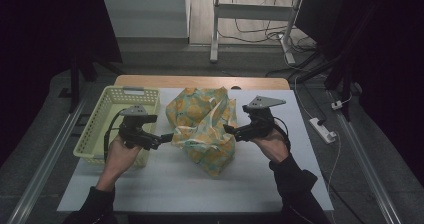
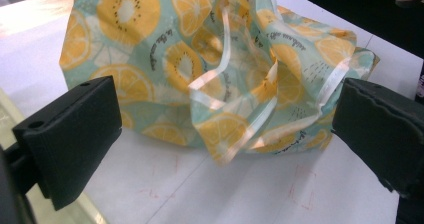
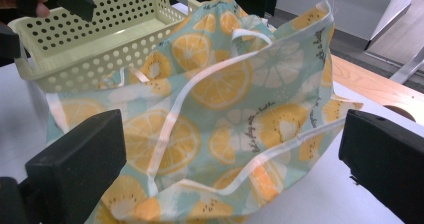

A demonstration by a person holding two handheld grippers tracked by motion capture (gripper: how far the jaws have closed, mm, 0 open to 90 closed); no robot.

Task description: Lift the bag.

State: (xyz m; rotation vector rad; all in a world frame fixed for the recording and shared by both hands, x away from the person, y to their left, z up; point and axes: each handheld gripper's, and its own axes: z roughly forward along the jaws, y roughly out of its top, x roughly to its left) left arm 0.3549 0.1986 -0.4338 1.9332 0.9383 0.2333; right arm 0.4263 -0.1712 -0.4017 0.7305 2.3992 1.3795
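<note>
A crumpled cloth (image 1: 204,126) printed with orange slices on pale green, edged in white ribbon, lies in a heap on the white table (image 1: 165,184). My left gripper (image 1: 168,137) sits at the cloth's left edge, jaws wide apart, nothing pressed between them. In the left gripper view the cloth (image 2: 210,69) lies just beyond the open left gripper (image 2: 225,139). My right gripper (image 1: 229,130) is at the cloth's right side, open. The right gripper view shows the cloth (image 3: 220,109) spreading between and beyond the open right gripper (image 3: 230,169), not pinched.
A pale yellow perforated basket (image 1: 100,134) stands at the table's left, right behind my left hand; its wall (image 3: 95,69) touches the cloth. A wooden strip (image 1: 200,81) edges the table's far side. A power strip (image 1: 322,129) lies on the floor at right.
</note>
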